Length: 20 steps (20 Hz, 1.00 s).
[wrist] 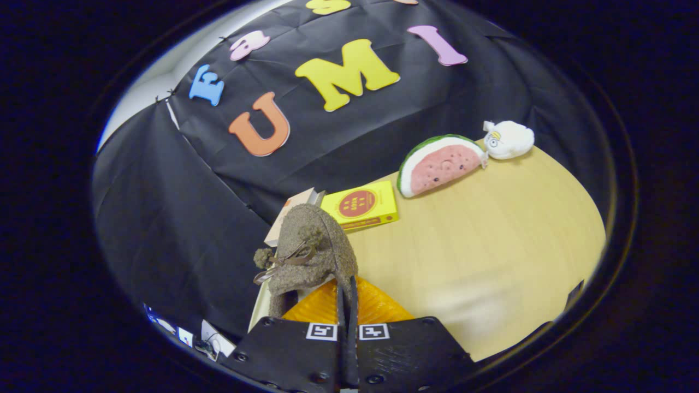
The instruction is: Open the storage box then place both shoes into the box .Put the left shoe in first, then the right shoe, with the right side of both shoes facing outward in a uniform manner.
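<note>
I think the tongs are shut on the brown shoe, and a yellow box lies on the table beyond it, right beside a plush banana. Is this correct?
Not quite. The gripper view shows a plush watermelon slice, not a banana, beside the yellow box. The rest holds: the tongs are shut on the brown shoe, and the box lies on the table beyond it.

A pale wooden table [491, 245] holds a yellow box [363, 204] with a red round mark, lying flat beside a tan book [289, 215]. Farther back, a plush watermelon slice [439, 165] touches a small white plush toy [509, 140] by the black cloth wall [180, 218].
</note>
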Each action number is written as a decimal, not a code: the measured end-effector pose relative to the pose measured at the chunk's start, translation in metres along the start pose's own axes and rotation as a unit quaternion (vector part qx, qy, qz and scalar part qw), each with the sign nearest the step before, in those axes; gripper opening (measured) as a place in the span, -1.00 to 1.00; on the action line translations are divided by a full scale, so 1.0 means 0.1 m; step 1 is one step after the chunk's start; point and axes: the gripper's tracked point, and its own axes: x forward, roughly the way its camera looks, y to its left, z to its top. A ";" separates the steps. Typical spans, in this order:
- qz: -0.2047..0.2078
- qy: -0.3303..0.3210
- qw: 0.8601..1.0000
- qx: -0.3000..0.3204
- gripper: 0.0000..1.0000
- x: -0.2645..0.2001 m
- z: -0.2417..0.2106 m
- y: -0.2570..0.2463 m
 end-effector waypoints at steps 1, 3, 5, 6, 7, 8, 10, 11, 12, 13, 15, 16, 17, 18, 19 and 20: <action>0.006 -0.001 1.000 -0.003 -1.00 0.07 -0.08 0.21; 0.007 -0.007 1.000 -0.002 -1.00 0.21 -0.23 0.52; -0.002 -0.019 1.000 -0.001 -1.00 0.35 -0.38 0.71; -0.011 -0.022 1.000 0.003 -1.00 0.42 -0.45 0.75; -0.021 -0.023 0.999 0.009 -1.00 0.48 -0.53 0.75; -0.032 -0.023 0.999 0.011 -1.00 0.54 -0.60 0.73; -0.055 -0.028 0.998 0.003 -0.99 0.65 -0.70 0.67; -0.066 -0.030 0.997 -0.001 -1.00 0.69 -0.75 0.62; -0.076 -0.032 0.997 0.002 -0.99 0.72 -0.79 0.57; -0.086 -0.036 0.996 0.009 -1.00 0.75 -0.83 0.52; -0.106 -0.038 0.994 0.003 -1.00 0.82 -0.89 0.42; -0.113 -0.027 0.993 0.008 -1.00 0.85 -0.95 0.38; -0.115 -0.021 0.993 0.020 -0.99 0.86 -0.98 0.36; -0.114 -0.016 0.993 0.024 -0.99 0.88 -1.00 0.35; -0.108 -0.013 0.994 0.025 -0.99 0.89 -1.02 0.36; -0.099 -0.012 0.995 0.027 -0.99 0.89 -1.01 0.38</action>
